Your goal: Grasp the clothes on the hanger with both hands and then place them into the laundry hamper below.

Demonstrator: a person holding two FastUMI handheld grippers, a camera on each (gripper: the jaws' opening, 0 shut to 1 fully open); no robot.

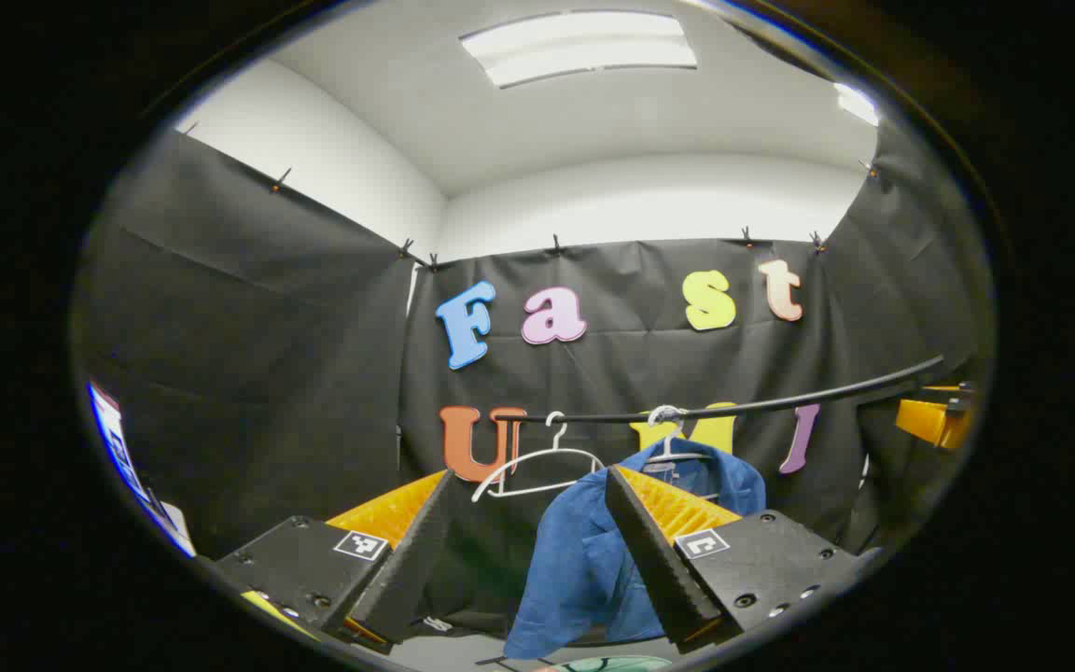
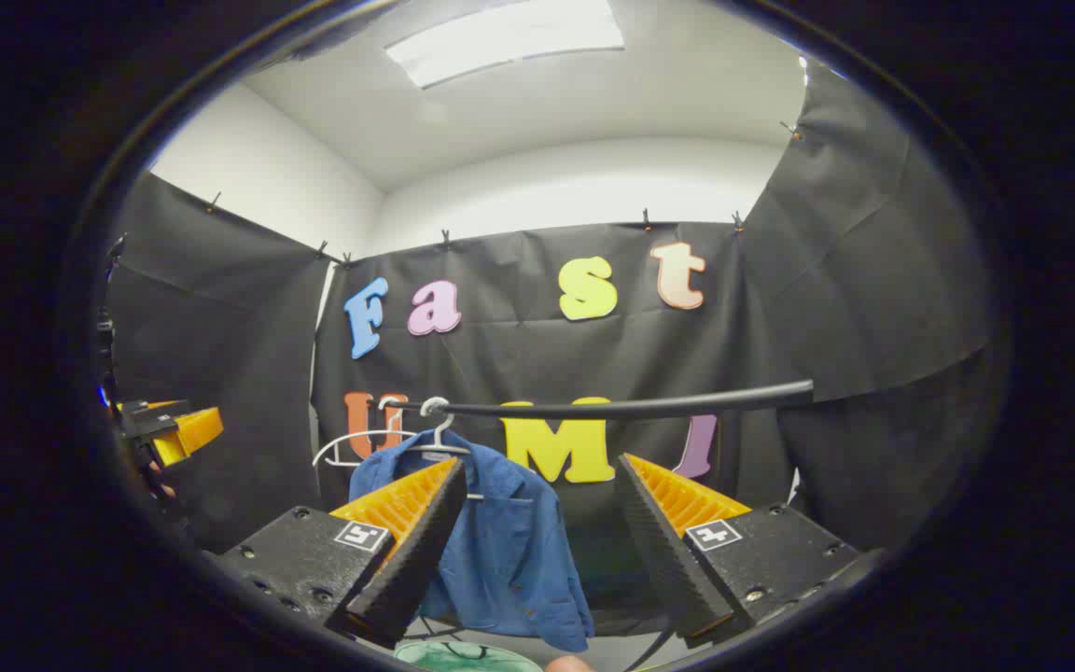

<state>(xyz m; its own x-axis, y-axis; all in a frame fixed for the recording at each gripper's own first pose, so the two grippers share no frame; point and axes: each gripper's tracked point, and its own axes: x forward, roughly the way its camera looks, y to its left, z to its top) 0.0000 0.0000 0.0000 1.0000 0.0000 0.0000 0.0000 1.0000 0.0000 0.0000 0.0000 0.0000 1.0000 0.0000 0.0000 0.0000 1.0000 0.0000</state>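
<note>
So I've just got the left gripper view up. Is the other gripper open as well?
Observer: Yes. In the right gripper view the right gripper is open, with nothing between its fingers.
Operator: Is it touching the shirt yet?
Observer: No. The shirt hangs beyond the fingers, apart from them.
Operator: A finger hides part of the shirt for me. Is that side caught on anything?
Observer: It doesn't look so. That side hangs straight down from the hanger, and its hem is loose.
</note>
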